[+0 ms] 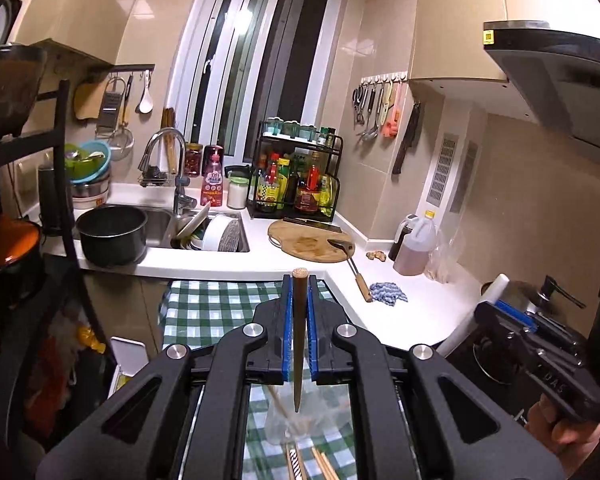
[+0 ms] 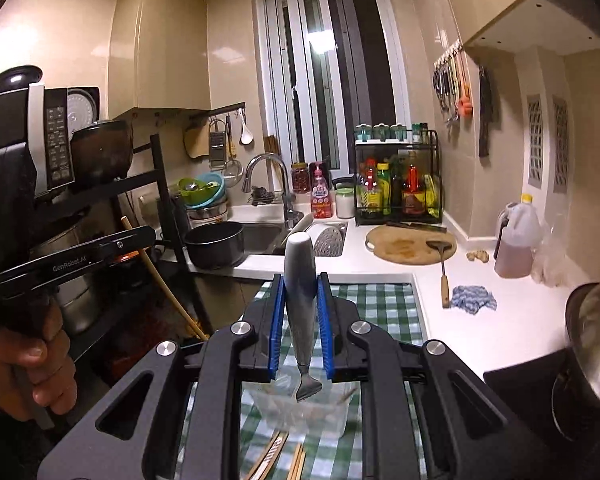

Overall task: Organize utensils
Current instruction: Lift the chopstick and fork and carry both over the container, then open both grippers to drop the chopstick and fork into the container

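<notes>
Right, below both tools sits a clear plastic container [image 2: 300, 412] on the green-and-white checked cloth [image 1: 220, 308], with a few pale wooden sticks leaning inside it, hard to count through the glare. The left tongs [image 1: 299, 284] are clamped on a dark, round-ended chopstick [image 1: 299, 340], upright, its tapered tip hanging just above the container. The right tongs [image 2: 300, 284] are clamped on a grey metal spoon [image 2: 302, 312] by its broad, smooth handle, bowl end down over the same container. More chopsticks [image 2: 284, 460], some patterned, lie flat on the cloth, cut off by the frame's lower edge. Further back on the white worktop [image 1: 420, 304]: a round wooden board [image 1: 312, 242] carrying a spatula, a crumpled blue rag [image 1: 388, 293], and a sink [image 1: 204, 228] crowded with a dark pot and dishes.
</notes>
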Tool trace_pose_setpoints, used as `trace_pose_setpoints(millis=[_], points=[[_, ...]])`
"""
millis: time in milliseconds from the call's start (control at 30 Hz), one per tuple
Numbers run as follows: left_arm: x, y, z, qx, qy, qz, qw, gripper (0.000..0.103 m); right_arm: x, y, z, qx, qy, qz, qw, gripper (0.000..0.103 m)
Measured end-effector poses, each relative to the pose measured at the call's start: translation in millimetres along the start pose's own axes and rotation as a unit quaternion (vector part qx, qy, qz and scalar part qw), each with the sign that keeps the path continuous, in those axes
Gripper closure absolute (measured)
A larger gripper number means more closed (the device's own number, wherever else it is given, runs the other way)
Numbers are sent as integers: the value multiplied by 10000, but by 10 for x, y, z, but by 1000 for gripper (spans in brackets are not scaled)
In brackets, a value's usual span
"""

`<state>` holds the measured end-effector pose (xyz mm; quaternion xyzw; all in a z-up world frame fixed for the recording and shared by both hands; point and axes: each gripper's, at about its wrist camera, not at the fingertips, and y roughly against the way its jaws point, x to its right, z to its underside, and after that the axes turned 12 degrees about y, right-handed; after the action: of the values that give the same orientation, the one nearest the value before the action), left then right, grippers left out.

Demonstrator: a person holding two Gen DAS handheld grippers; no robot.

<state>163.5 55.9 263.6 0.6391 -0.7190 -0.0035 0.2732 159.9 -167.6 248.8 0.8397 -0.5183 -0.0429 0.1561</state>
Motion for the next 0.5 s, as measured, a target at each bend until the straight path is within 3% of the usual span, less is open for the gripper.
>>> trace_pose_setpoints(millis=[233,500], points=[[-93,-535,259,-419,-61,-161,9990,97,-27,-558,154,-217,136,32,9997,87],[-232,-812,631,-579,-207,-293,9977,97,-67,-1005,571,-673,136,-79,9976,87]])
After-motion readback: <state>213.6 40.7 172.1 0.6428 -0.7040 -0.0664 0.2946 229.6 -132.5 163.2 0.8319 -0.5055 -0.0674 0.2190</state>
